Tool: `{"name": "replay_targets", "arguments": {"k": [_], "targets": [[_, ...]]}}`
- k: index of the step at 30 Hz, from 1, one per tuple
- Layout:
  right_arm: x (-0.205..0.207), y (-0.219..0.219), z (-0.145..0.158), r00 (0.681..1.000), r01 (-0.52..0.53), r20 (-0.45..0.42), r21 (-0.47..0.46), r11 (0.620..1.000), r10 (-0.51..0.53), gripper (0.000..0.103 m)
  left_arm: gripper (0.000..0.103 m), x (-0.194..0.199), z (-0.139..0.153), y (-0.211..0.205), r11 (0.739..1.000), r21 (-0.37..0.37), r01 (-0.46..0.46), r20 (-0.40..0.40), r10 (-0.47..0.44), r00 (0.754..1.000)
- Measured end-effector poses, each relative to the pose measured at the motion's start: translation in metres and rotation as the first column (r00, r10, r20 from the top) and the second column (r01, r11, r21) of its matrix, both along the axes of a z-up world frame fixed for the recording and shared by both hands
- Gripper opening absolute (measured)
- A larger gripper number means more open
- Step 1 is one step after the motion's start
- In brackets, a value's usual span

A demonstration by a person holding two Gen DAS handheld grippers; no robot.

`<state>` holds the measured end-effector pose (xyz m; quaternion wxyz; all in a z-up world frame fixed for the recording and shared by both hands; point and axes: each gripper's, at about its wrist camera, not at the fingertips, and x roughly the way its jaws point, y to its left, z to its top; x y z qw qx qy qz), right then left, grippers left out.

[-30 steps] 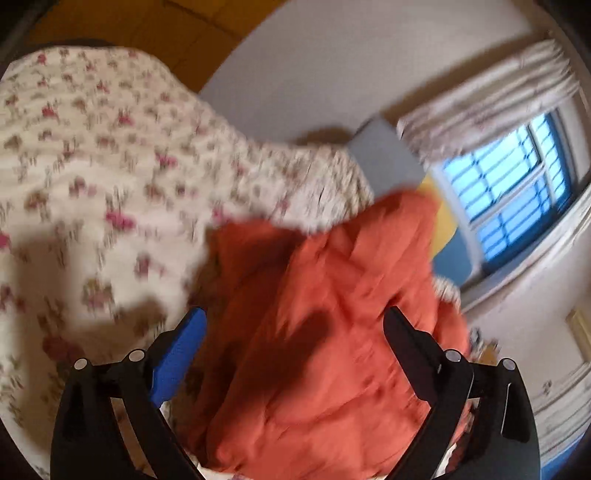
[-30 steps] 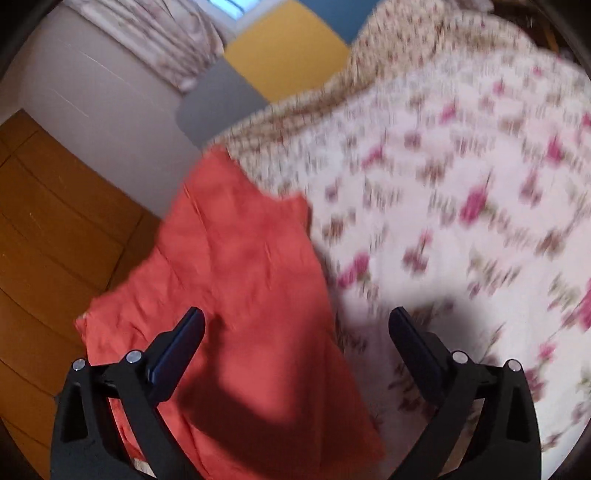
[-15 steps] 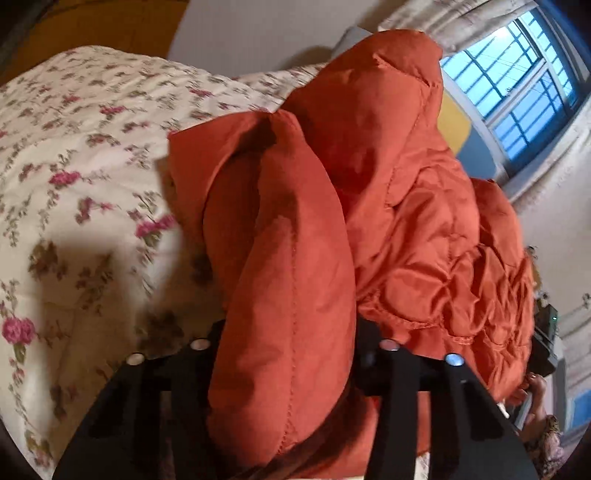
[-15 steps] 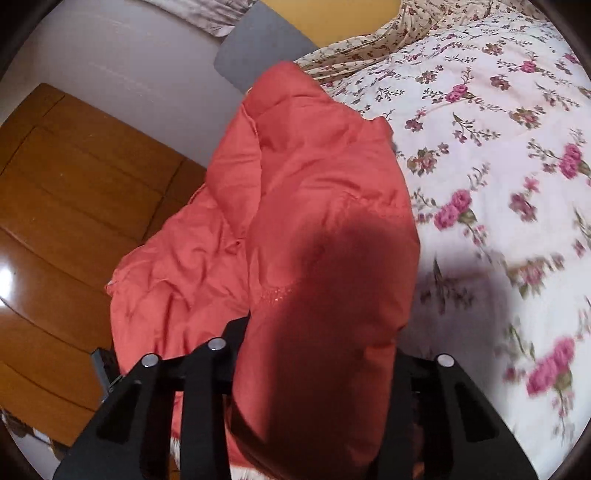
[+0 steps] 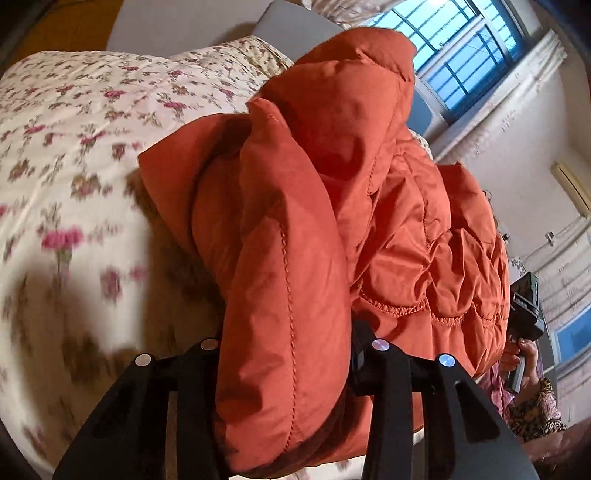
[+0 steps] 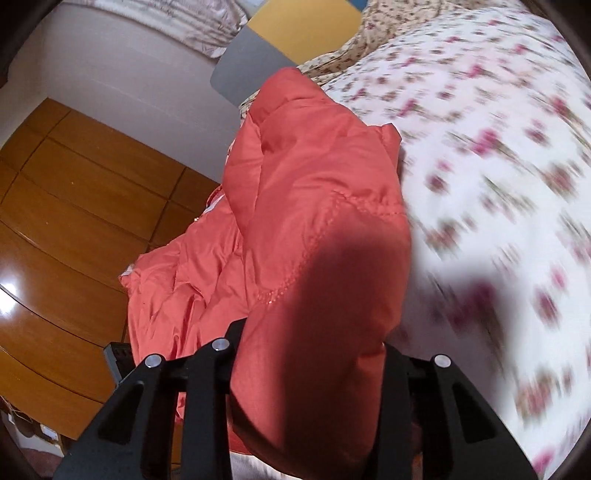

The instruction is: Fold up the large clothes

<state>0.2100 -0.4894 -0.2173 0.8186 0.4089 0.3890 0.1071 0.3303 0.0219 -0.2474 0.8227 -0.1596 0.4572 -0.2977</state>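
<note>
Orange-red quilted puffer jacket, bulky and padded, bunched over a bed with a floral cover of cream ground and pink roses. Left gripper clamped on a thick rolled fold of the jacket; the fold fills the whole gap between the jaws and swells out above and below them, so the jaws stand only part closed, pressed into the padding. Stitch lines run lengthwise along that fold; further back, scalloped quilting seams and puckered diamond panels, sheen on the fabric. Jacket rises in a heap above the gripper, top edge against the barred window. At the right edge of the left wrist view, a hand holding a dark device, patterned sleeve below it. Right gripper likewise closed on a fat wad of the same jacket, fabric here smoother, coral in tone, lower part in shadow; one dotted seam crosses it diagonally. Rest of the garment trails down and left off the bed edge, toward the wooden floor. Floral cover to the right, blurred. Grey and yellow headboard panels beyond, white wall, patterned curtain at top.
</note>
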Motion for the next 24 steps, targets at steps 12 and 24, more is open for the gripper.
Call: {"name": "replay_targets", "arguments": {"k": [12,24], "targets": [[-0.049,0.018,0.043,0.985,0.171,0.056,-0.301,0.938,-0.162,0.076,0.087,-0.049,0.045,0.042,0.976,0.002,-0.22,0.21,0.214,0.954],[0.043,0.03,0.055,0.993,0.103,0.009,-0.536,0.838,-0.116,0.045,0.066,0.041,0.047,-0.04,0.974,0.155,-0.162,0.177,0.134,0.975]]}}
